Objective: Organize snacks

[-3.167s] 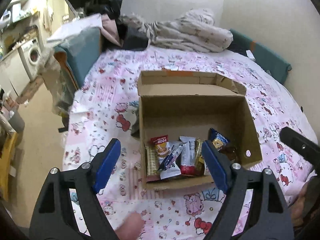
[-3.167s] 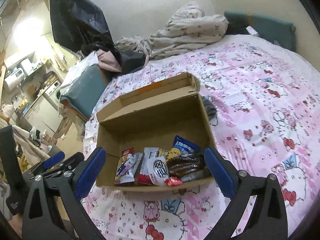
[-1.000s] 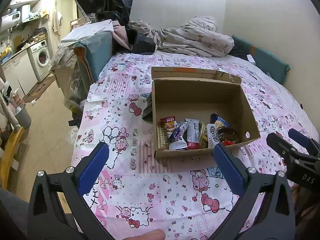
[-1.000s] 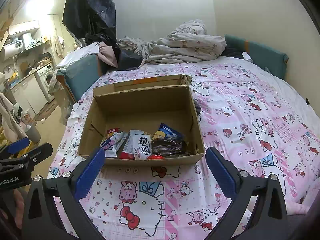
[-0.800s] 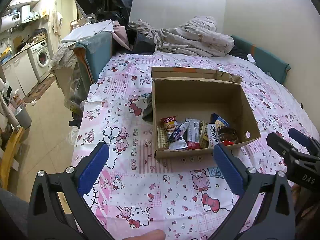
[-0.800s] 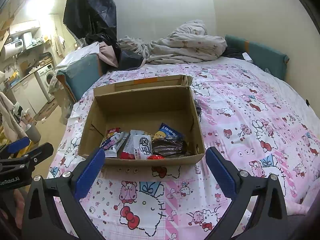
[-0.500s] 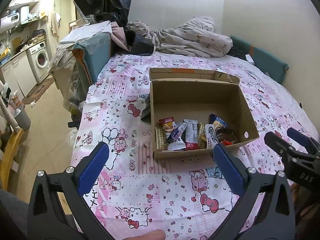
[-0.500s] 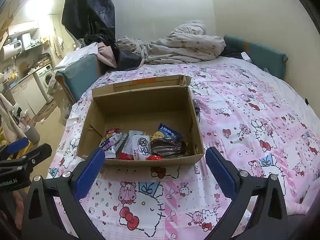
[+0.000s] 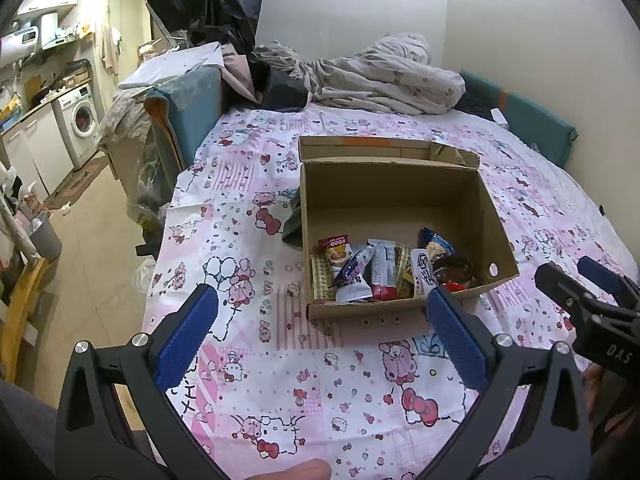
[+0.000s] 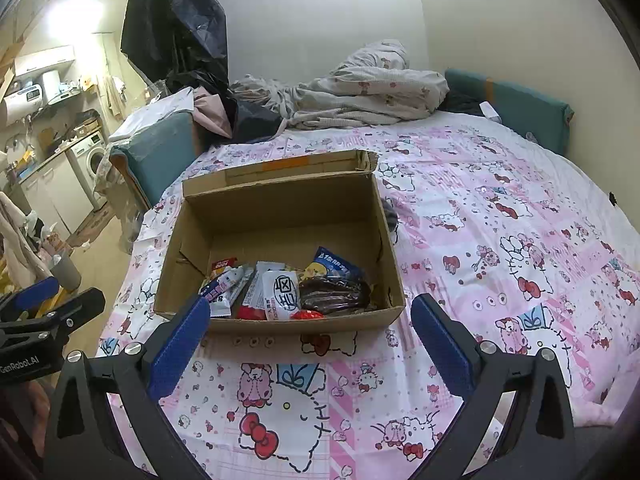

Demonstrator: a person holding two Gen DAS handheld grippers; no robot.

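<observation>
Both tongs, left (image 9: 320,320) & right (image 10: 310,330), wide open, empty, over bed's (image 10: 500,220) near edge; snack packets (image 10: 280,288) in cardboard box (image 10: 280,204).

Bed (image 9: 280,360) with pink cartoon-print sheet, crumpled blanket (image 9: 384,76) piled at the far end against plain pale walls (image 9: 360,8). Teal cushion (image 10: 516,108) along the right wall. Left side: tiled floor (image 9: 92,232), washing machine (image 9: 82,120) under a cluttered counter, bright ceiling light.

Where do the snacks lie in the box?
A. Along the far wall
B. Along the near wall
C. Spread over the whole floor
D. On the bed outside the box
B: the snacks are packed in a row against the near wall of the box, and its far half is bare.
</observation>
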